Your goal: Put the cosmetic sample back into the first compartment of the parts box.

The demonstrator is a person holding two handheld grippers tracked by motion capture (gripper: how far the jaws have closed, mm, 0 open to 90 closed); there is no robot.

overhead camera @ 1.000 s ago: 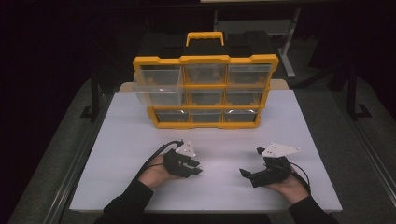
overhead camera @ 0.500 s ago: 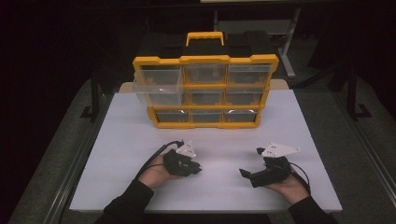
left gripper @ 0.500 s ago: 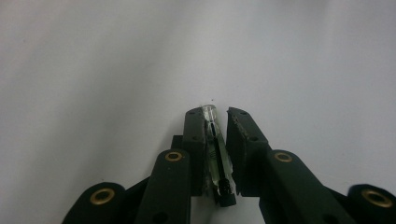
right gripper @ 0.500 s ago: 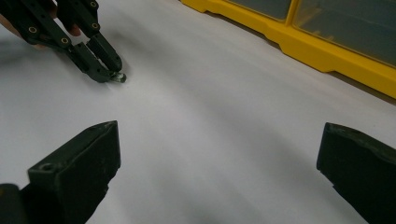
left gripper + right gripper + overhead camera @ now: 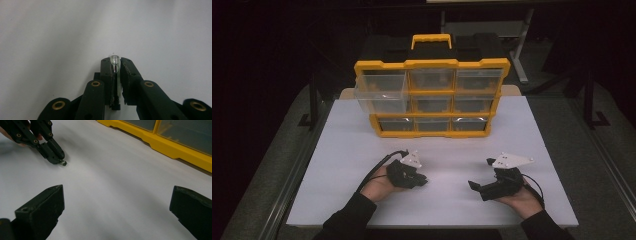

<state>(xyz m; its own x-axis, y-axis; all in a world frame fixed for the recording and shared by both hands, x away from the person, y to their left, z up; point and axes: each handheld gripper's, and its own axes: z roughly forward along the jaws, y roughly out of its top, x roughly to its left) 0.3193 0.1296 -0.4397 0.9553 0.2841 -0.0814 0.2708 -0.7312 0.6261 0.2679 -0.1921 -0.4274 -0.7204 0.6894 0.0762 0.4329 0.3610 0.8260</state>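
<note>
In the high view, a white surface (image 5: 362,150) fills the middle of the frame, with a yellow organizer (image 5: 432,97) of clear drawers standing at its far edge, upper centre. Its top-left drawer (image 5: 379,92) juts out toward the left, past the frame of the case. A yellow handle (image 5: 431,40) sits on top.

The left claw (image 5: 423,181) lies low at lower centre-left, held by the left hand (image 5: 379,184), its tip aimed right along the surface. The left gripper view shows its jaws drawn together on a small clear glass bulb (image 5: 115,60), which stands between the jaw tips with its rounded end poking just past them, at the centre of that frame. A dark thin line runs down inside the glass. In the right gripper view the same bulb (image 5: 63,163) shows as a small speck at the tip of the left claw (image 5: 58,157), upper left of the frame, just at the surface; whether it touches the surface is unclear.

The right claw (image 5: 481,175) sits at lower centre-right of the high view, held by the right hand (image 5: 522,197), well apart from the left one and pointing toward it. The right gripper view shows its jaws wide apart, one at lower left and one at lower right of the frame, with bare surface between them. The organizer's yellow base (image 5: 160,145) crosses the upper right of that frame.
</note>
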